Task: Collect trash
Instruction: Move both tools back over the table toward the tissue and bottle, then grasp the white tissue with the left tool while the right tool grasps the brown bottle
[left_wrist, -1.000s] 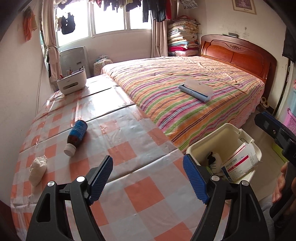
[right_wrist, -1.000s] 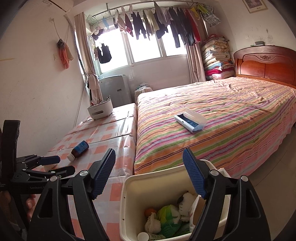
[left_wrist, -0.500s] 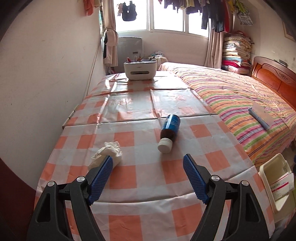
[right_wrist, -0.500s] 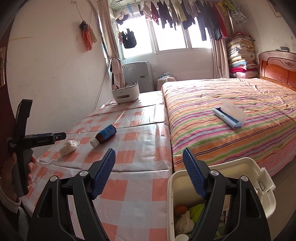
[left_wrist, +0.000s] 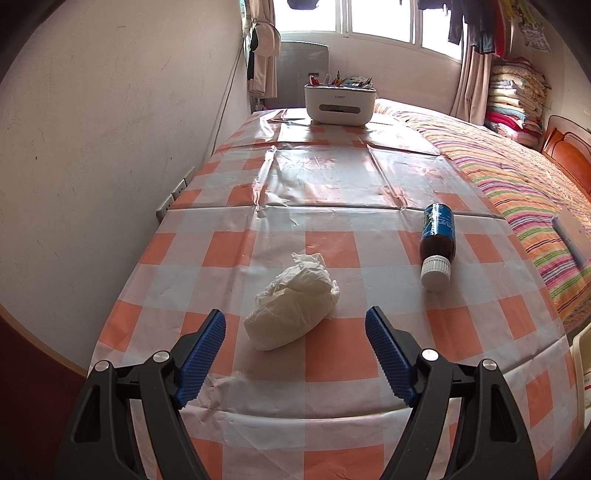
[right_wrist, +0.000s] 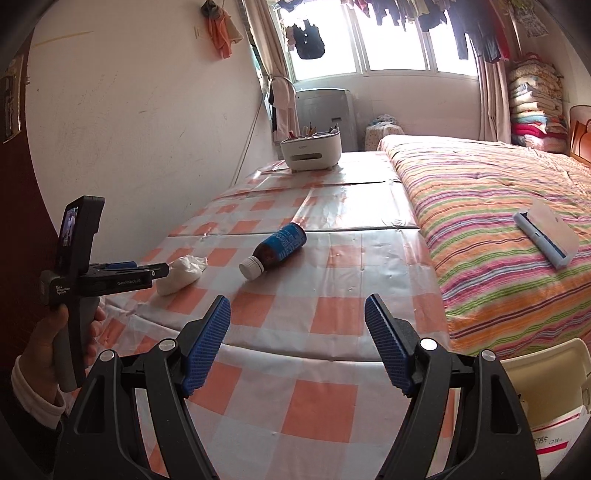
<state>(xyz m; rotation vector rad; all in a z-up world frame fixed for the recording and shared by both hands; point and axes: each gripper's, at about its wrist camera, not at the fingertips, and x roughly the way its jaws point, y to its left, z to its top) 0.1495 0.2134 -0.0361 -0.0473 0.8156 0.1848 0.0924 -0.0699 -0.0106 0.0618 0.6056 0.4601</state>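
A crumpled white tissue wad (left_wrist: 291, 301) lies on the orange-and-white checked tablecloth (left_wrist: 332, 206), just ahead of my open left gripper (left_wrist: 295, 354) and centred between its blue pads, not touched. A brown bottle with a blue label and white cap (left_wrist: 437, 243) lies on its side to the right. In the right wrist view the tissue wad (right_wrist: 181, 273) sits just past the left gripper (right_wrist: 136, 271), and the bottle (right_wrist: 277, 249) lies ahead of my open, empty right gripper (right_wrist: 297, 345). The cream trash bin (right_wrist: 546, 387) shows at the lower right.
A white desk organiser with pens (left_wrist: 340, 101) stands at the table's far end. The wall (left_wrist: 110, 147) runs along the left. A striped bed (right_wrist: 498, 206) with a blue-edged flat item (right_wrist: 546, 232) borders the table on the right. A hand (right_wrist: 55, 339) holds the left tool.
Both views have swung left, away from the bin and bed toward the table. The left gripper has closed in on the tissue wad, now centred between its pads. Both stay open.
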